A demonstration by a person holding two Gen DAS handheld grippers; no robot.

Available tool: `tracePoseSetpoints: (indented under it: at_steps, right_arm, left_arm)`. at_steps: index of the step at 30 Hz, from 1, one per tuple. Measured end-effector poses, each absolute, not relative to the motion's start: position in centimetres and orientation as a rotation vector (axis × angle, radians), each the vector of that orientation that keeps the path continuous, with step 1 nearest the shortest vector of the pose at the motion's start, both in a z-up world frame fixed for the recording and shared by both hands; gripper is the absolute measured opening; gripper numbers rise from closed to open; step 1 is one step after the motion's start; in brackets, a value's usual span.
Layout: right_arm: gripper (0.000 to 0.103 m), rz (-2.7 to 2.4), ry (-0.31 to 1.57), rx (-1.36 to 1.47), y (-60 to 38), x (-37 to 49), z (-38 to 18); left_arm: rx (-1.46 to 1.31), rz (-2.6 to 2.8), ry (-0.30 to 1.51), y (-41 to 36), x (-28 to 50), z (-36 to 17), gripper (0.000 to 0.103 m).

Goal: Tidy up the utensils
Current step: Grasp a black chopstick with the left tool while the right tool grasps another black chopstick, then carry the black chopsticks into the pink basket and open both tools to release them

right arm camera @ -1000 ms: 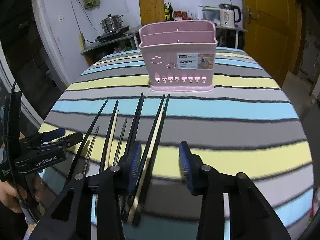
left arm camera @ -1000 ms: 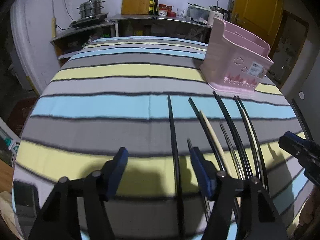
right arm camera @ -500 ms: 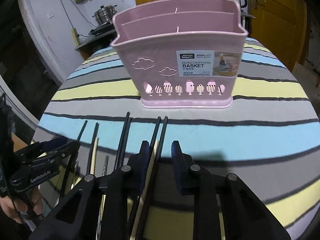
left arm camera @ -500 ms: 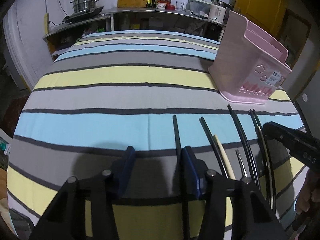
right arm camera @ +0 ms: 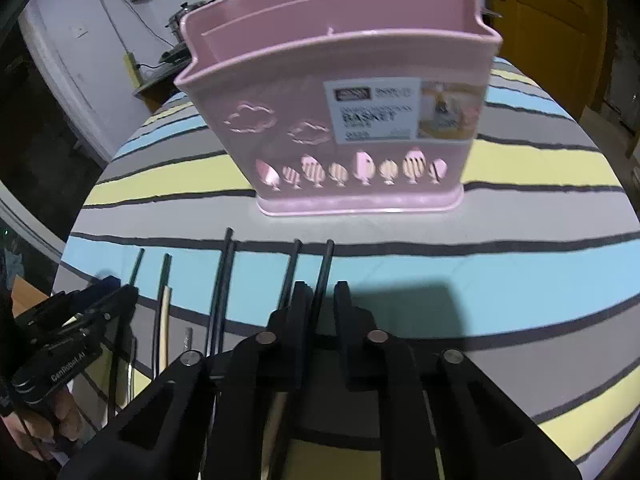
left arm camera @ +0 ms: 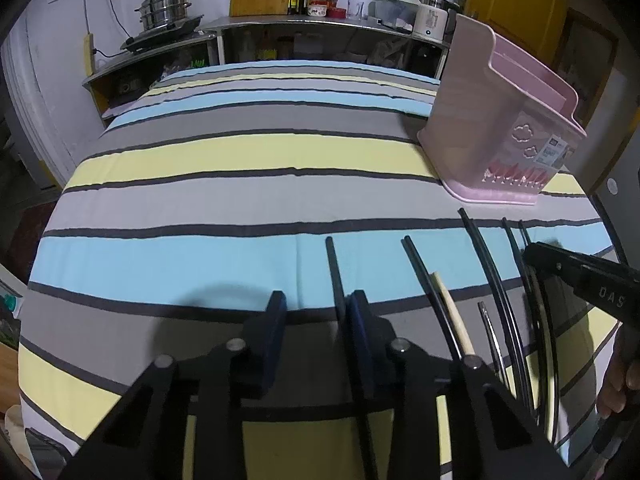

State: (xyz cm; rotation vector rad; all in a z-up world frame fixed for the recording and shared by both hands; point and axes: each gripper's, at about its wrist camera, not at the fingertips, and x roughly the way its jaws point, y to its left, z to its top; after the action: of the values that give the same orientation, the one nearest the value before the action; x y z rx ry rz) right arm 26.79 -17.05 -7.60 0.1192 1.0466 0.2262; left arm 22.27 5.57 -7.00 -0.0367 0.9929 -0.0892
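Several chopsticks lie side by side on the striped tablecloth (left arm camera: 240, 160), in front of a pink divided basket (left arm camera: 500, 128) (right arm camera: 340, 120). My left gripper (left arm camera: 316, 312) is closing around the leftmost black chopstick (left arm camera: 334, 268). That stick lies against the right pad with a gap on its left. My right gripper (right arm camera: 322, 300) is closing on the rightmost black chopstick (right arm camera: 326, 268), and a narrow gap still shows beside it. A second black chopstick (right arm camera: 294, 268) passes just left of the right gripper's left finger. Each gripper shows in the other's view: the right gripper (left arm camera: 530, 250) and the left gripper (right arm camera: 120, 286).
Between the two grippers lie a pale wooden chopstick (left arm camera: 452, 312), a metal one (left arm camera: 490, 328) and more black ones (left arm camera: 492, 280). A hand (right arm camera: 60, 416) holds the left gripper. Behind the table stands a counter with a steamer pot (left arm camera: 164, 8) and a kettle (left arm camera: 432, 20).
Both grippers have moved forward along the chopsticks toward the basket, which now fills much of the right wrist view. Both pairs of jaws have narrowed around a chopstick.
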Motion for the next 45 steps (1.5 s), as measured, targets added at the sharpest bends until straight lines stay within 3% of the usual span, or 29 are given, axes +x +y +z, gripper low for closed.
tracePoseSetpoints:
  at_steps: [6,8,10,18,34,45]
  right_arm:
    - [0.01,0.219,1.098,0.08,-16.5,27.6,-7.7]
    - [0.01,0.221,1.109,0.082,-16.5,27.9,-7.7]
    - [0.009,0.226,1.11,0.098,-16.6,28.0,-7.5]
    - [0.007,0.264,1.055,0.149,-18.1,26.8,-5.0]
    - [0.004,0.334,0.788,0.152,-19.0,20.0,6.7]
    - [0.004,0.353,0.65,0.119,-18.9,14.5,12.1]
  left_arm:
    - [0.009,-0.076,1.027,4.8,23.1,-7.0,0.032]
    - [0.009,-0.085,1.038,4.7,23.4,-6.9,0.025]
    - [0.004,-0.104,1.047,4.4,23.6,-6.8,0.007]
    - [-0.024,-0.154,1.022,4.0,23.1,-5.1,0.005]
    - [-0.071,-0.22,0.767,5.7,16.4,7.9,0.005]
    - [-0.08,-0.253,0.7,5.0,12.7,11.3,0.005]
